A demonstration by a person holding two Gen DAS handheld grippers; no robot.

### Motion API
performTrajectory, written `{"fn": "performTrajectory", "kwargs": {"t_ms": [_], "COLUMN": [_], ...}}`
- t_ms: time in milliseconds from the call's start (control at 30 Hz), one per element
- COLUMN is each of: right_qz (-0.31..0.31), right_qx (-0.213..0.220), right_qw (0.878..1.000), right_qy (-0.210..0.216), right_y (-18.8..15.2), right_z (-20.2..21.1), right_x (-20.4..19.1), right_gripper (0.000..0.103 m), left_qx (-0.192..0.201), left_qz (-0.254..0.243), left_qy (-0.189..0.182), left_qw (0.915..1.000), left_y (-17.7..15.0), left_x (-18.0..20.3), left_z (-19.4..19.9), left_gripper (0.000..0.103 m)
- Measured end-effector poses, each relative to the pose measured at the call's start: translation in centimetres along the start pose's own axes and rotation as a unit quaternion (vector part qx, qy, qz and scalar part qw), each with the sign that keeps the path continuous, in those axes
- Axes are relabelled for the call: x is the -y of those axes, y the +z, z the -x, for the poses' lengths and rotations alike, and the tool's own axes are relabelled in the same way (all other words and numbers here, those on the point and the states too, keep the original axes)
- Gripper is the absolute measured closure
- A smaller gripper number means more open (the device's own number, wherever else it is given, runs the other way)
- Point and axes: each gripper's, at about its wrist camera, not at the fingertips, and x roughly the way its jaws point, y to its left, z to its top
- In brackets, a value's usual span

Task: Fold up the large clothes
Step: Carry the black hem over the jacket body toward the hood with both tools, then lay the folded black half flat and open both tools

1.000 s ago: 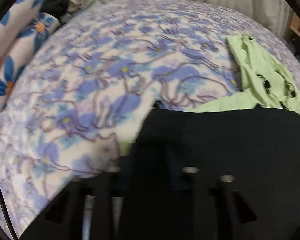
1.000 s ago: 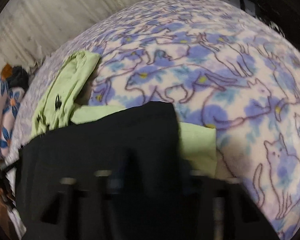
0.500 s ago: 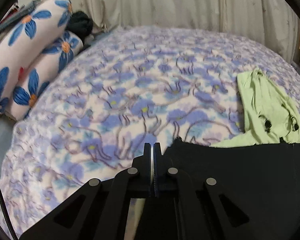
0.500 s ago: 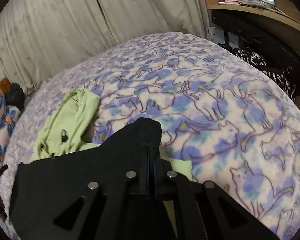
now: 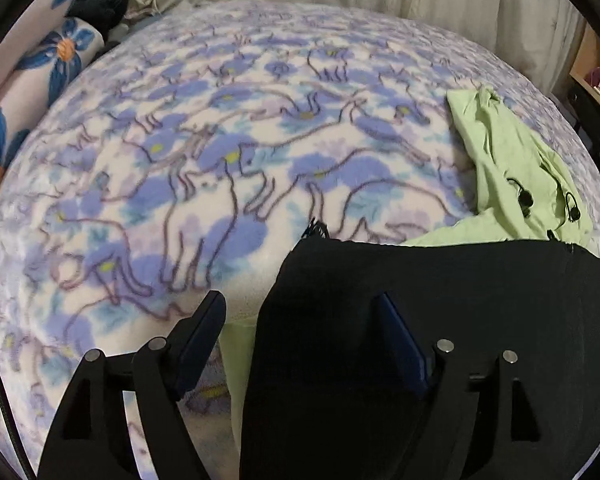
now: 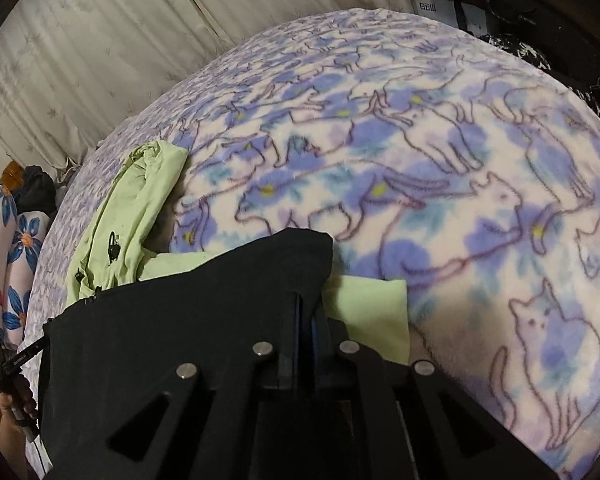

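A black garment (image 5: 460, 280) lies over a light green garment (image 5: 500, 160) on the bed. My left gripper (image 5: 300, 298) hangs above the black garment's left corner. Its jaws are opening, the cloth lies loose under and between them, and the pads do not press on it. In the right wrist view the black garment (image 6: 180, 320) drapes over my right gripper (image 6: 308, 300), whose pads pinch its right corner while they start to part. A flat green piece (image 6: 364, 304) shows beside that corner, and the rest of the green garment (image 6: 140, 200) lies bunched at the left.
A fleece blanket (image 5: 220, 160) with blue cats covers the whole bed. Flowered pillows (image 5: 60, 60) and a dark bundle (image 5: 104, 0) sit at the far left, curtains (image 6: 100, 40) behind. Dark furniture (image 6: 500, 0) stands past the bed's right edge. A hand (image 6: 12, 408) shows at the lower left.
The left jaws, shut on the black garment's corner half a second ago, have sprung apart and let the cloth go. Both views tipped down toward the bed. The right jaws still pinch the cloth.
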Motion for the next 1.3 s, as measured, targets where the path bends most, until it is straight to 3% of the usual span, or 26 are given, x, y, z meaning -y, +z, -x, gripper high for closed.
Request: {"fn": "performTrajectory", "kwargs": {"t_ms": [33, 67, 133, 233, 467, 567, 667, 733, 800, 867, 900, 933, 967, 1033, 1133, 1200, 1300], "right_qz": [0.0, -0.001, 0.0, 0.019, 0.014, 0.023, 0.018, 0.012, 0.009, 0.013, 0.017, 0.027, 0.041, 0.089, 0.165, 0.205, 0.238], "right_qx": [-0.002, -0.004, -0.006, -0.004, 0.064, 0.001, -0.004, -0.014, 0.002, 0.041, 0.062, 0.076, 0.08, 0.057, 0.013, 0.001, -0.014], "right_qw": [1.0, 1.0, 1.0, 1.0, 0.998, 0.997, 0.997, 0.996, 0.994, 0.992, 0.99, 0.99, 0.991, 0.993, 0.986, 0.979, 0.971], "right_qy": [-0.001, -0.001, 0.001, -0.006, -0.017, -0.068, -0.07, -0.082, -0.111, -0.12, -0.123, -0.118, -0.102, -0.05, 0.01, 0.016, -0.026], "right_y": [-0.1, -0.2, -0.4, -0.6, 0.6, 0.1, -0.1, 0.1, 0.2, -0.2, -0.6, -1.2, -1.8, -3.3, -6.4, -8.2, -9.3], "right_z": [-0.2, -0.4, -0.6, -0.4, 0.9, -2.8, -3.1, -2.5, -1.0, 1.0, 2.0, 2.7, 3.0, 2.7, 1.1, 0.2, -1.8], "right_x": [0.0, 0.0, 0.0, -0.7, -2.0, -2.0, -2.0, -2.0, -2.6, -3.9, -4.9, -6.3, -7.9, -12.0, -17.9, -20.2, -20.8], "right_gripper": [0.097, 0.097, 0.097, 0.098, 0.101, 0.097, 0.094, 0.092, 0.087, 0.072, 0.067, 0.057, 0.053, 0.053, 0.053, 0.053, 0.053], "left_qx": [-0.002, -0.004, 0.006, 0.032, 0.091, 0.052, 0.047, 0.045, 0.069, 0.104, 0.125, 0.136, 0.14, 0.124, 0.075, 0.056, 0.073], "left_qz": [0.003, 0.005, 0.002, -0.015, 0.032, 0.022, 0.022, 0.015, 0.014, 0.02, 0.029, 0.031, 0.028, 0.016, 0.008, -0.011, -0.034], "left_qy": [-0.016, -0.027, -0.012, 0.015, 0.058, 0.094, 0.118, 0.145, 0.14, 0.135, 0.122, 0.109, 0.086, 0.056, 0.013, 0.016, 0.054], "left_qw": [0.9999, 0.9996, 0.9999, 0.9993, 0.9937, 0.994, 0.9916, 0.9883, 0.9876, 0.9852, 0.9841, 0.9842, 0.986, 0.9905, 0.997, 0.9983, 0.9953], "left_y": [0.0, 0.0, -0.1, -0.2, 1.8, 1.3, 0.5, 0.7, 0.7, 0.3, -0.3, -0.6, -1.3, -2.3, -4.8, -6.7, -8.5], "left_x": [-0.1, -0.2, 0.2, 1.2, 1.4, 1.9, 2.3, 2.7, 3.1, 3.7, 4.2, 4.7, 5.7, 7.5, 10.6, 12.5, 13.5], "left_z": [-0.3, -0.4, -0.2, 0.7, 2.4, -0.9, -1.9, -1.2, 0.9, 3.2, 4.8, 5.7, 6.6, 7.0, 6.0, 4.6, 3.5], "left_gripper": [0.06, 0.073, 0.091, 0.098, 0.099, 0.097, 0.092, 0.072, 0.069, 0.061, 0.052, 0.05, 0.05, 0.05, 0.053, 0.054, 0.053]}}
